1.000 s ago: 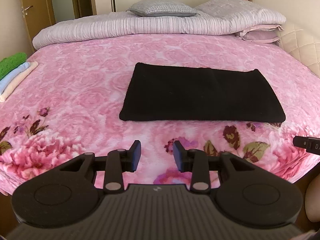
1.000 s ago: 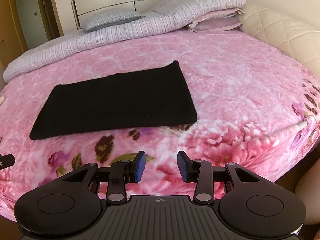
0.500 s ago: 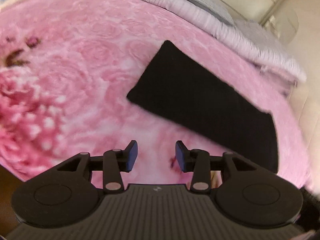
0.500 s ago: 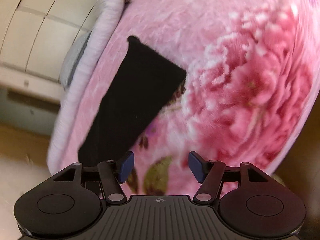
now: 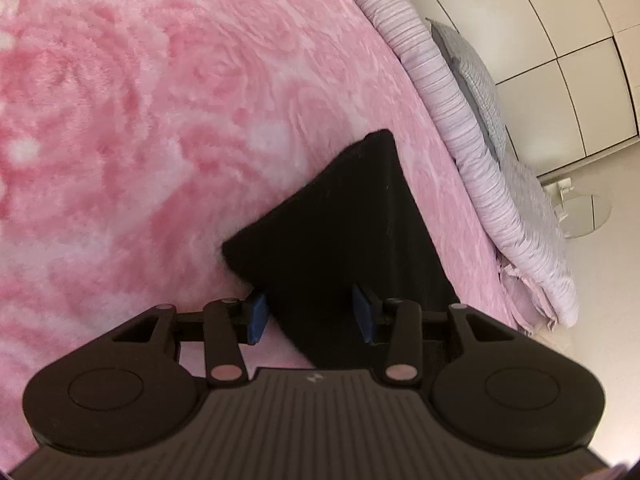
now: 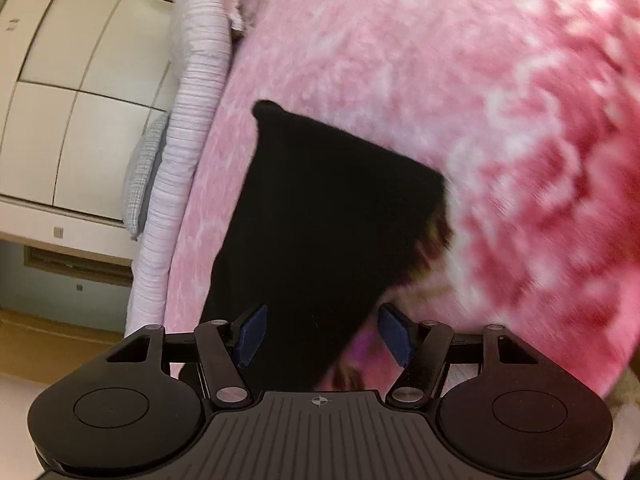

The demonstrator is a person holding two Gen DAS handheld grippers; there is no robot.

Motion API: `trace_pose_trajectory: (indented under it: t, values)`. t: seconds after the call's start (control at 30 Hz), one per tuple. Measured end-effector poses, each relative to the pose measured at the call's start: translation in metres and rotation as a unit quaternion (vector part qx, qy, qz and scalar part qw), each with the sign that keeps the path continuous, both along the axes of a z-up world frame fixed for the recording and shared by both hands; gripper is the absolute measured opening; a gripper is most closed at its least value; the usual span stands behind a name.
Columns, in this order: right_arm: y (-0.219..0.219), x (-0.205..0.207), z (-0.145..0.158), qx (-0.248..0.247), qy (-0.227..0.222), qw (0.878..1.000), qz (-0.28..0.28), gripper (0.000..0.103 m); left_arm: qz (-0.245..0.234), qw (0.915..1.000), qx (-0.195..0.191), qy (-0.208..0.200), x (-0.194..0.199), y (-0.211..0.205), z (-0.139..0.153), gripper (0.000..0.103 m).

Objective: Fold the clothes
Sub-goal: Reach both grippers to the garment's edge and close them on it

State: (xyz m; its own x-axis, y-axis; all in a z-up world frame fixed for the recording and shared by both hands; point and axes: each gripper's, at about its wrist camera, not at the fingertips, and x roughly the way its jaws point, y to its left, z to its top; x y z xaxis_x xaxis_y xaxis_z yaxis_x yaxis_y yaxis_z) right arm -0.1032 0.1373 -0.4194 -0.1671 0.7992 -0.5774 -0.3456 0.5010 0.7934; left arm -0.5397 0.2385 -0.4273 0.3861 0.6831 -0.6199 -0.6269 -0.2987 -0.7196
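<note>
A black folded cloth (image 5: 340,240) lies flat on the pink floral blanket (image 5: 140,120). My left gripper (image 5: 310,313) hovers low over the cloth's near corner, rolled on its side. Its jaws are closing, with the cloth's edge in the gap; the blue pads (image 5: 256,314) do not press on it. In the right wrist view the same black cloth (image 6: 320,220) fills the middle. My right gripper (image 6: 323,332) is also rolled over at the opposite end. Its jaws are closing around that end's edge, and the pads (image 6: 394,334) stand clear of the fabric.
A rolled lilac striped quilt (image 5: 460,120) and a grey pillow (image 5: 476,76) line the head of the bed, with a white wardrobe (image 5: 560,40) behind. The right wrist view shows the quilt (image 6: 188,120), the pillow (image 6: 140,176) and the blanket (image 6: 500,100).
Both grippers rolled sideways and came down from the bed's front edge to the two short ends of the black cloth. The cloth's edges now lie between their fingers.
</note>
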Motion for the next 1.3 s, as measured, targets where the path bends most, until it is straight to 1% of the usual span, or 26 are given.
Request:
trace_pose_trajectory:
  t: [0.03,0.07,0.1,0.17,0.27,0.3,0.4,0.5,0.57,0.6,0.63,0.67,0.73,0.77,0.83,0.87,0.9,0.93,0.97,1.07,1.13,1.17,1.2,1.23,1.27,1.3]
  values:
    - [0.004,-0.001,0.001,-0.008,-0.021,1.0,0.003,0.031,-0.004,0.9999,0.007,0.006,0.0,0.0,0.001,0.023]
    - [0.007,-0.002,0.002,-0.016,-0.042,0.999,0.005,0.022,-0.009,0.9998,0.015,0.014,0.0,0.0,0.002,0.018]
    - [0.005,0.001,0.001,-0.007,-0.038,0.999,0.007,0.018,-0.015,0.9994,0.022,0.021,0.0,-0.001,0.004,0.01]
    - [0.001,0.002,0.005,0.002,-0.043,0.999,0.021,0.015,-0.03,0.9977,0.042,0.045,0.001,-0.007,0.011,0.008]
    - [-0.007,0.003,0.015,0.013,-0.06,0.997,0.042,0.009,-0.054,0.9917,0.074,0.09,0.006,-0.027,0.028,0.008]
    - [-0.012,0.005,0.02,0.017,-0.072,0.996,0.048,0.008,-0.062,0.9899,0.08,0.099,0.007,-0.035,0.033,0.008]
    - [-0.035,0.013,0.028,0.012,-0.072,0.995,0.063,0.007,-0.085,0.9846,0.094,0.121,0.008,-0.066,0.045,0.008]
    - [-0.057,0.015,0.029,-0.007,-0.092,0.991,0.098,0.009,-0.122,0.9771,0.079,0.155,0.009,-0.096,0.042,0.009]
    - [-0.071,0.014,0.03,-0.044,-0.119,0.985,0.121,0.01,-0.137,0.9722,0.056,0.181,0.006,-0.106,0.04,0.01]
    - [-0.078,0.013,0.031,-0.062,-0.132,0.98,0.132,0.011,-0.139,0.9702,0.046,0.193,0.004,-0.11,0.042,0.008]
    - [-0.083,0.013,0.036,-0.064,-0.15,0.977,0.139,0.011,-0.143,0.9661,0.041,0.211,0.003,-0.113,0.048,0.006]
    - [-0.089,0.012,0.042,-0.063,-0.169,0.973,0.145,0.012,-0.152,0.9588,0.048,0.235,0.004,-0.115,0.058,0.005]
    - [-0.098,0.005,0.062,-0.029,-0.227,0.961,0.154,0.013,-0.18,0.9406,0.076,0.277,0.011,-0.119,0.08,0.006]
    - [-0.094,-0.002,0.069,-0.006,-0.255,0.953,0.166,0.015,-0.203,0.9328,0.091,0.283,0.019,-0.118,0.089,0.006]
    - [-0.086,-0.017,0.082,0.04,-0.31,0.931,0.189,0.018,-0.268,0.915,0.126,0.274,0.045,-0.109,0.098,0.007]
    - [-0.079,-0.028,0.084,0.055,-0.332,0.919,0.206,0.019,-0.293,0.9073,0.138,0.268,0.062,-0.104,0.096,0.007]
    - [-0.069,-0.038,0.084,0.068,-0.346,0.908,0.224,0.02,-0.317,0.8996,0.149,0.262,0.08,-0.098,0.093,0.007]
    - [-0.059,-0.049,0.08,0.084,-0.352,0.899,0.249,0.02,-0.338,0.8937,0.156,0.251,0.097,-0.092,0.087,0.007]
    - [-0.051,-0.056,0.074,0.086,-0.355,0.893,0.262,0.02,-0.359,0.8881,0.162,0.238,0.114,-0.087,0.081,0.008]
    - [-0.026,-0.076,0.056,0.086,-0.364,0.878,0.299,0.02,-0.391,0.8823,0.161,0.207,0.152,-0.069,0.058,0.008]
    - [-0.016,-0.072,0.041,0.076,-0.38,0.868,0.309,0.02,-0.387,0.8807,0.164,0.217,0.164,-0.057,0.042,0.007]
    - [-0.011,-0.07,0.034,0.07,-0.389,0.863,0.314,0.018,-0.383,0.8818,0.162,0.223,0.165,-0.048,0.038,0.003]
    - [-0.009,-0.067,0.031,0.064,-0.413,0.853,0.313,0.013,-0.378,0.8834,0.158,0.227,0.166,-0.038,0.034,0.003]
    - [-0.008,-0.064,0.03,0.058,-0.438,0.842,0.31,0.01,-0.368,0.8849,0.153,0.241,0.166,-0.027,0.032,0.003]
    - [-0.003,-0.058,0.026,0.052,-0.457,0.833,0.307,0.004,-0.357,0.886,0.148,0.257,0.166,-0.016,0.03,0.003]
    - [0.003,-0.051,0.025,0.046,-0.455,0.835,0.305,0.0,-0.35,0.8872,0.145,0.263,0.163,-0.006,0.029,0.003]
